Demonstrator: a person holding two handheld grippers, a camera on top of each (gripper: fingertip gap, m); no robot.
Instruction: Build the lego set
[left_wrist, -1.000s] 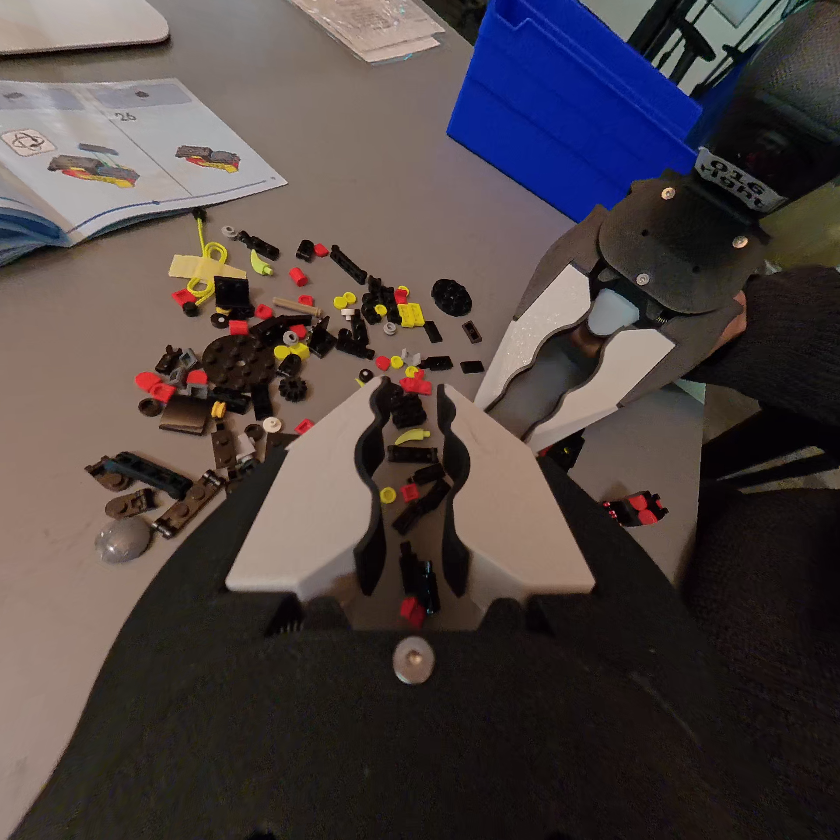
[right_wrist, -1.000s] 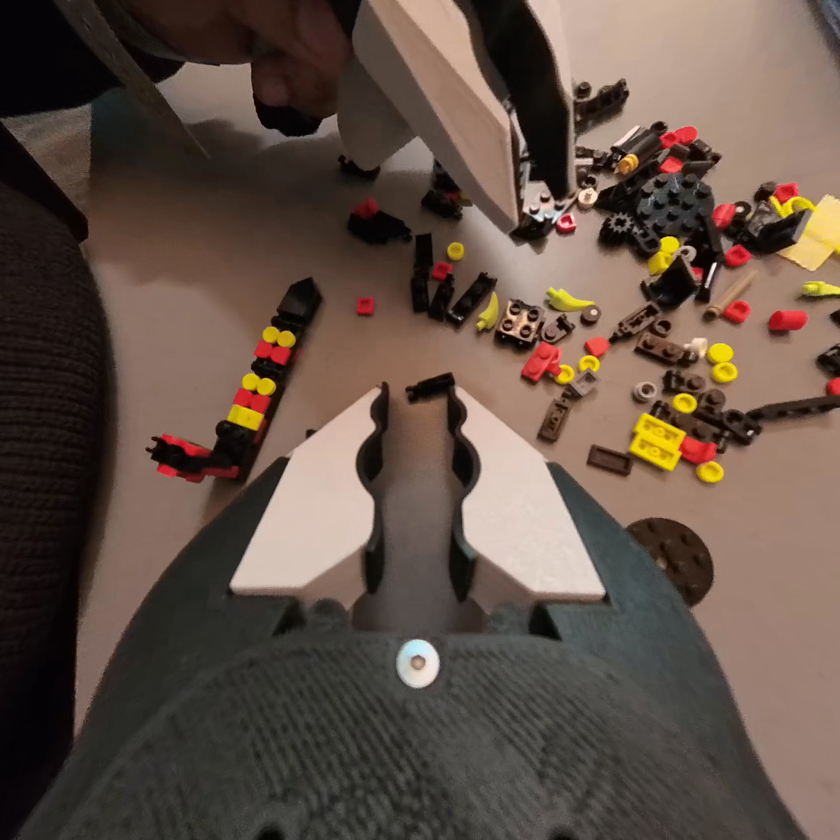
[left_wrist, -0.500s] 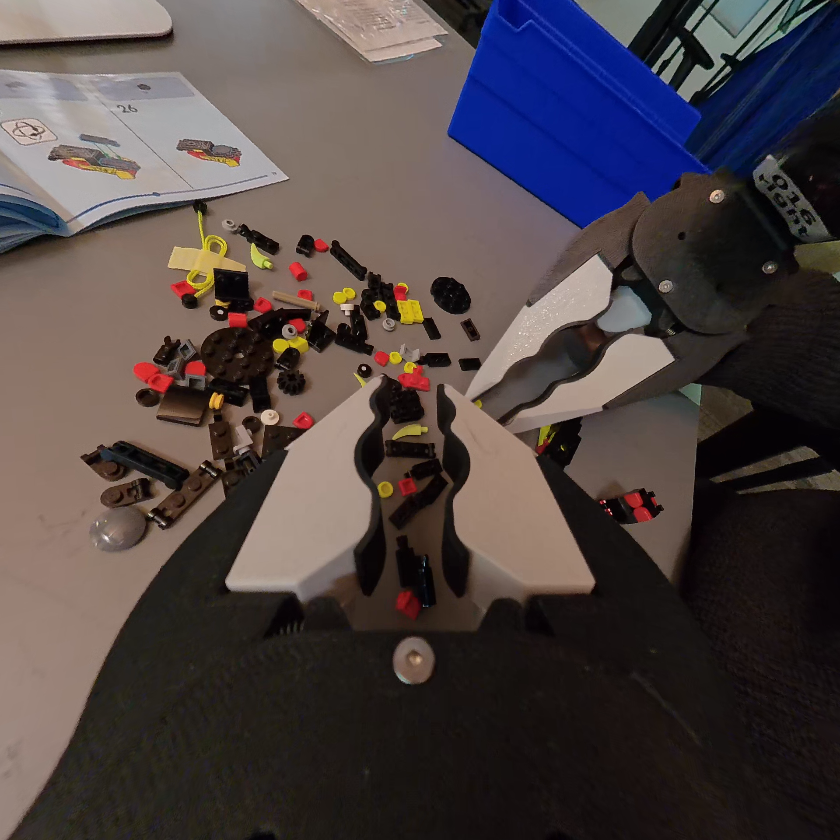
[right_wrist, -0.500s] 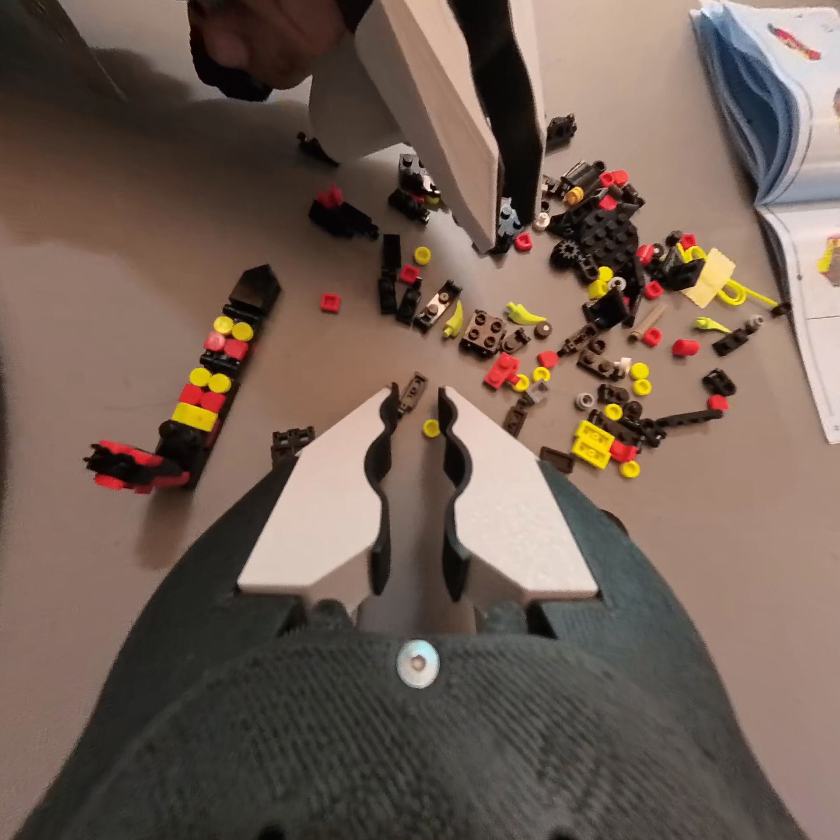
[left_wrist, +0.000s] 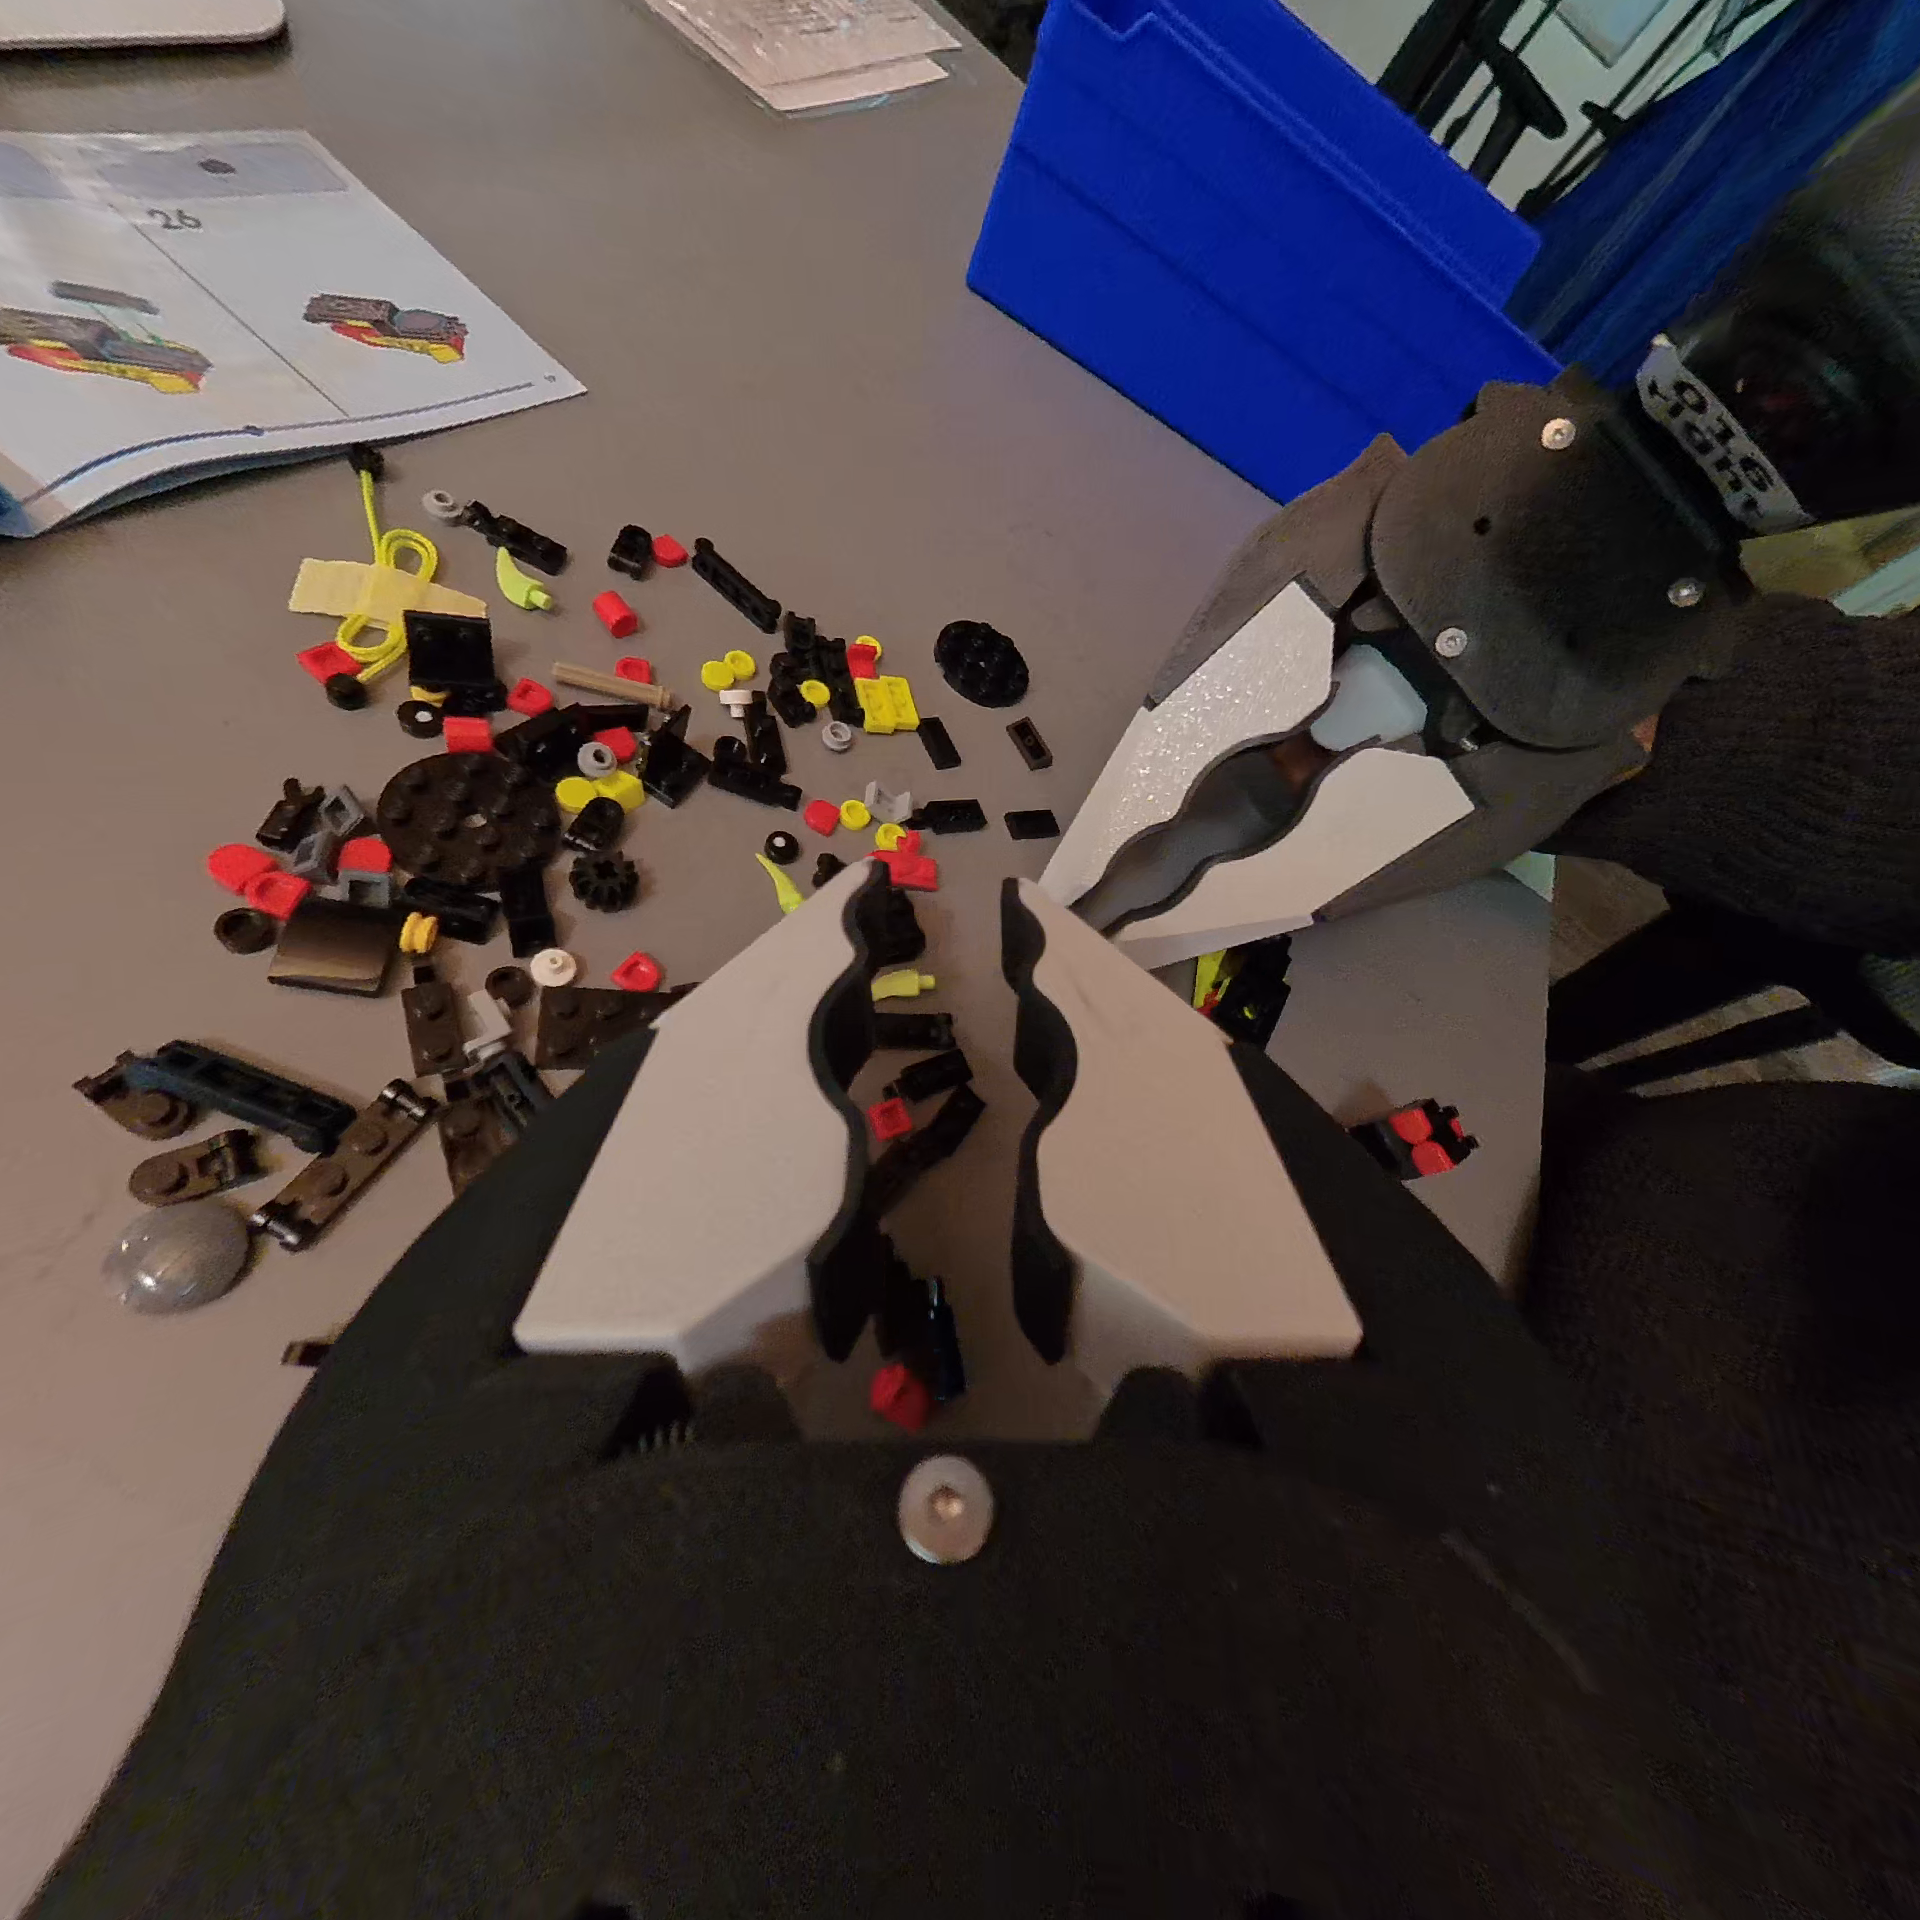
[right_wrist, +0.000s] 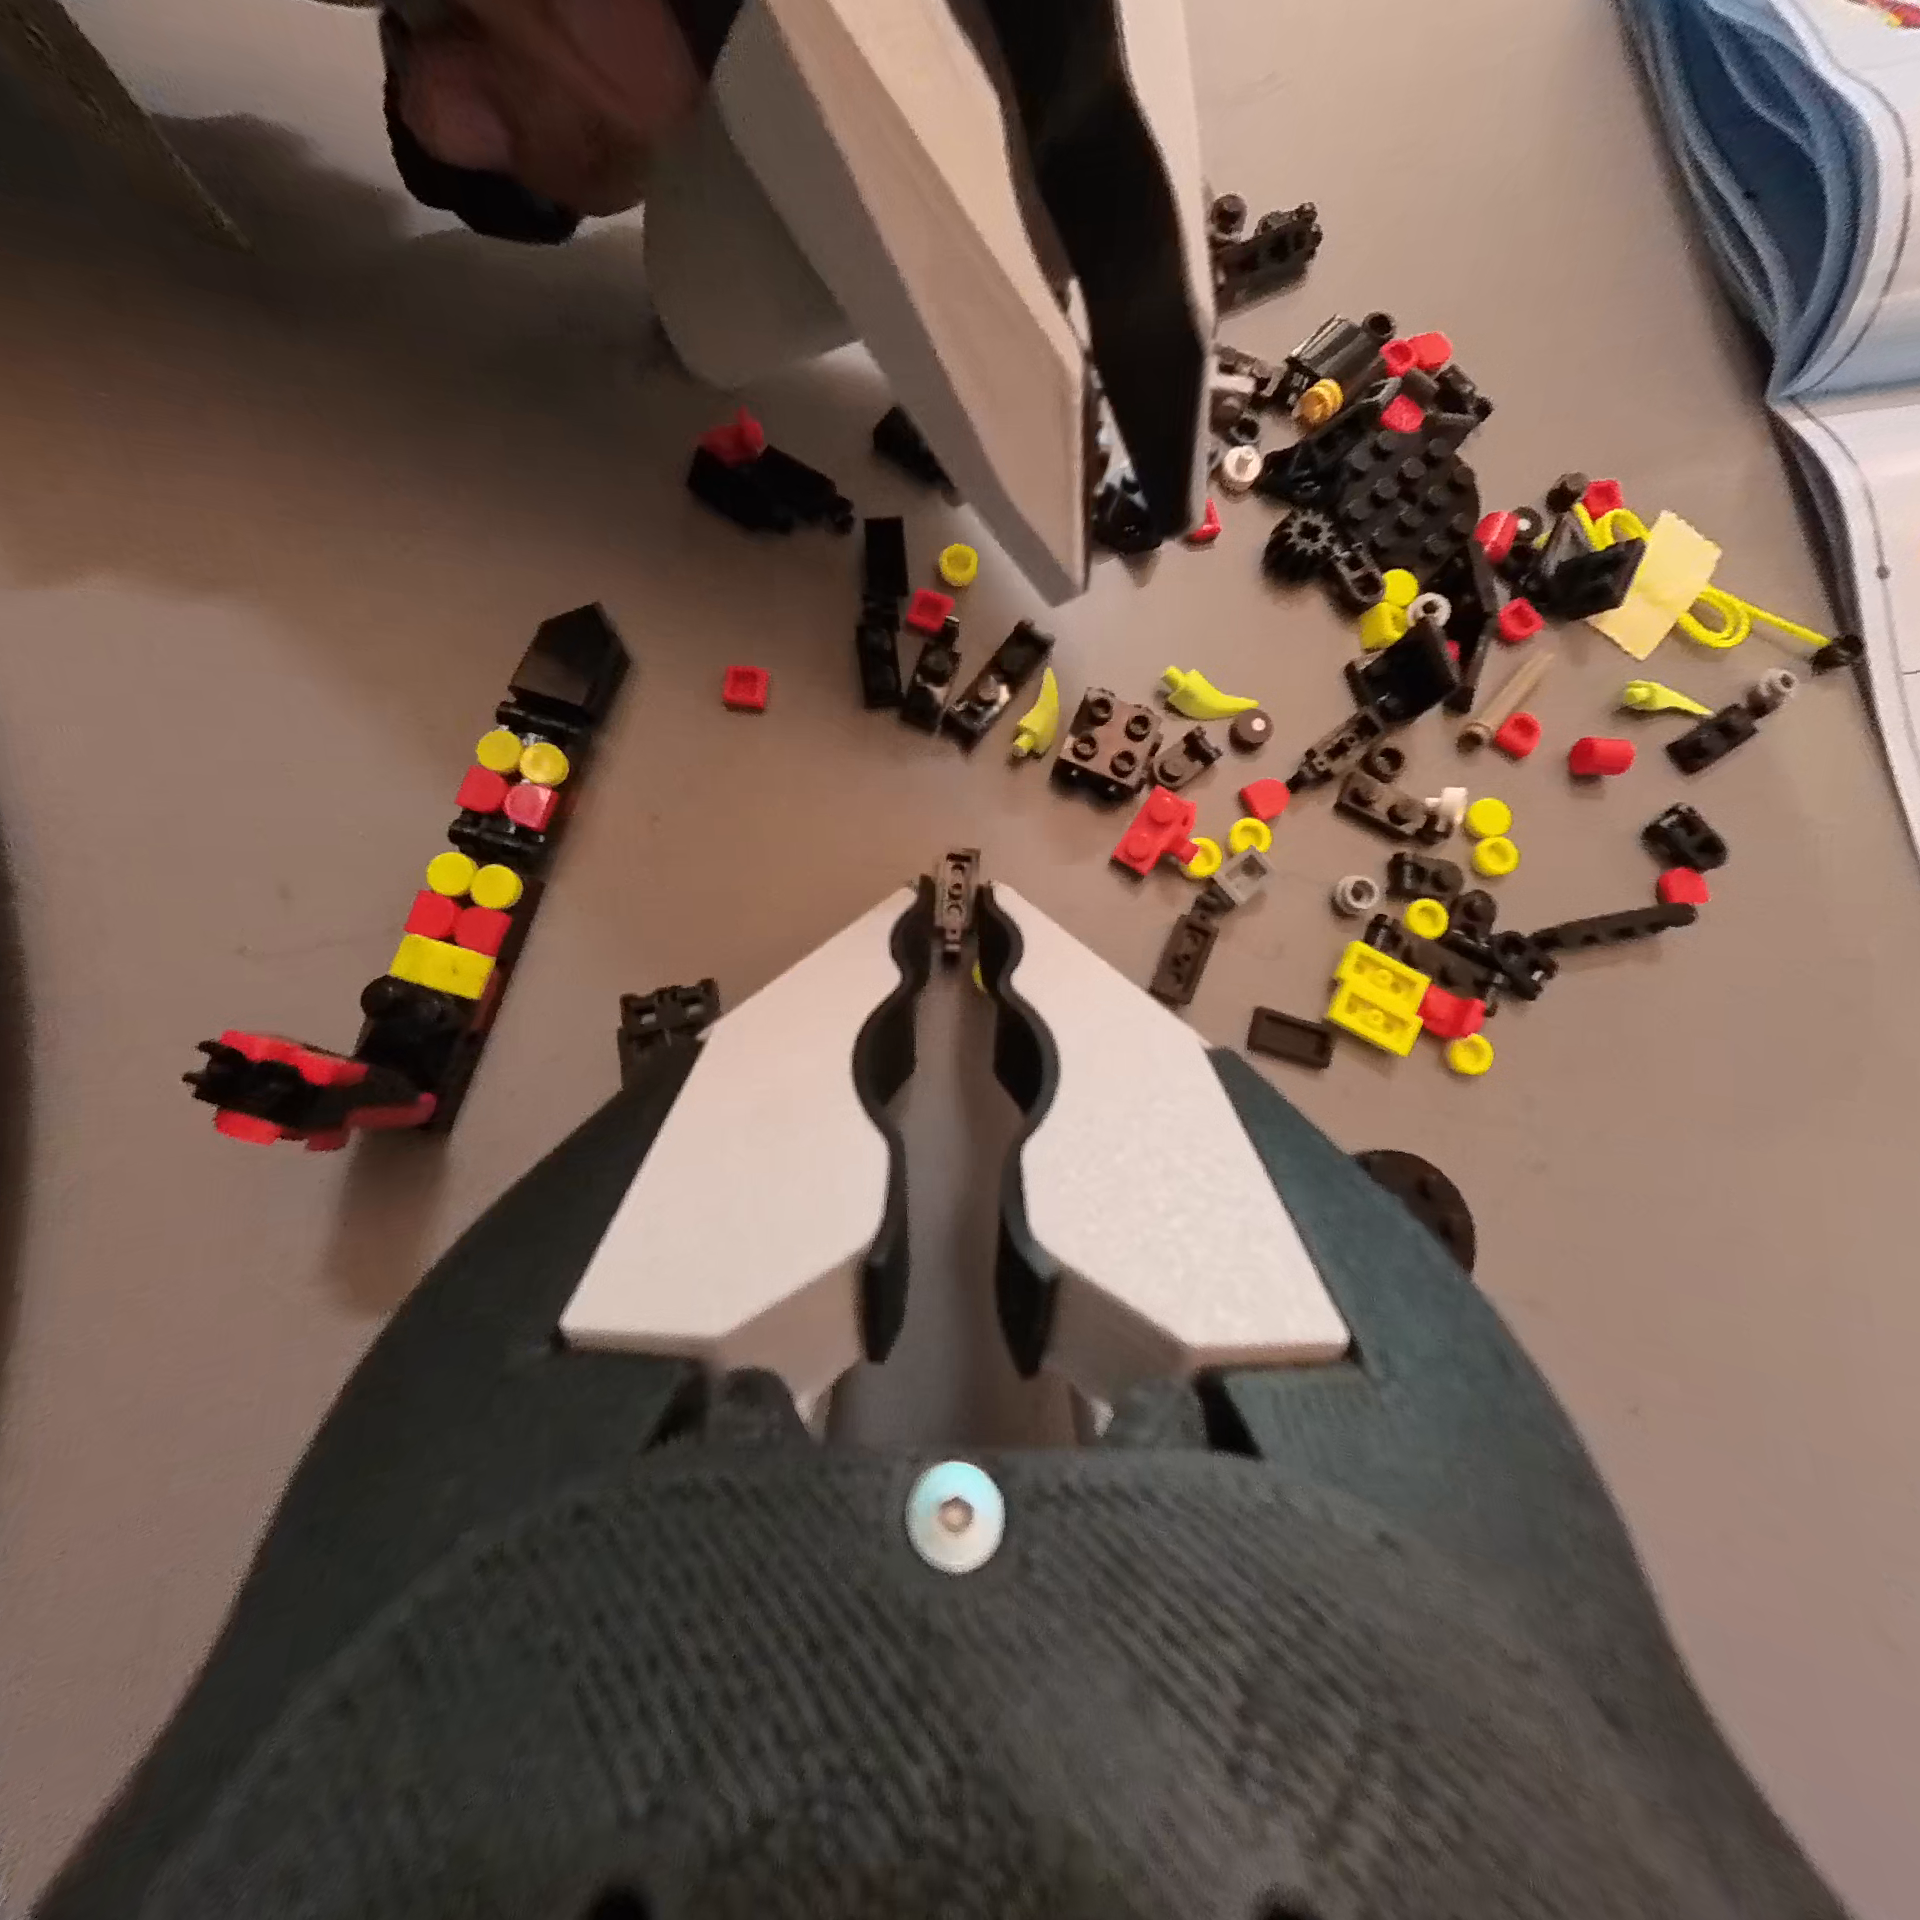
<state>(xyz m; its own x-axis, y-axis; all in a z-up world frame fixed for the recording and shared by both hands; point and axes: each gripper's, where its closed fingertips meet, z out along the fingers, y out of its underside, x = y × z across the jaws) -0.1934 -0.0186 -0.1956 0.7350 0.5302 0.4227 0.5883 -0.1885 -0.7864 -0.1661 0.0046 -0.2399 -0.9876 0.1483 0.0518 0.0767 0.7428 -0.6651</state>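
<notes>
Loose Lego pieces (left_wrist: 727, 748) in black, red and yellow lie scattered on the grey table (left_wrist: 831, 364). My left gripper (left_wrist: 938, 891) is open and empty, and hovers over the near edge of the pile. It also shows in the right wrist view (right_wrist: 1127, 520). My right gripper (right_wrist: 954, 899) is shut on a small dark brown plate (right_wrist: 957, 883), low over the table. It also shows in the left wrist view (left_wrist: 1091, 914), just right of my left gripper's tips. A long black strip with red and yellow studs, the partial build (right_wrist: 488, 862), lies to the left.
An open instruction booklet (left_wrist: 208, 312) lies at the far left, also seen in the right wrist view (right_wrist: 1818, 208). A blue bin (left_wrist: 1247, 260) stands at the back right. A large round black plate (left_wrist: 468, 821) sits in the pile. The table edge (left_wrist: 1527, 1039) is close on the right.
My right gripper has moved in over the small dark plate and closed on it. My left gripper has stayed open over the pile, shifting only slightly.
</notes>
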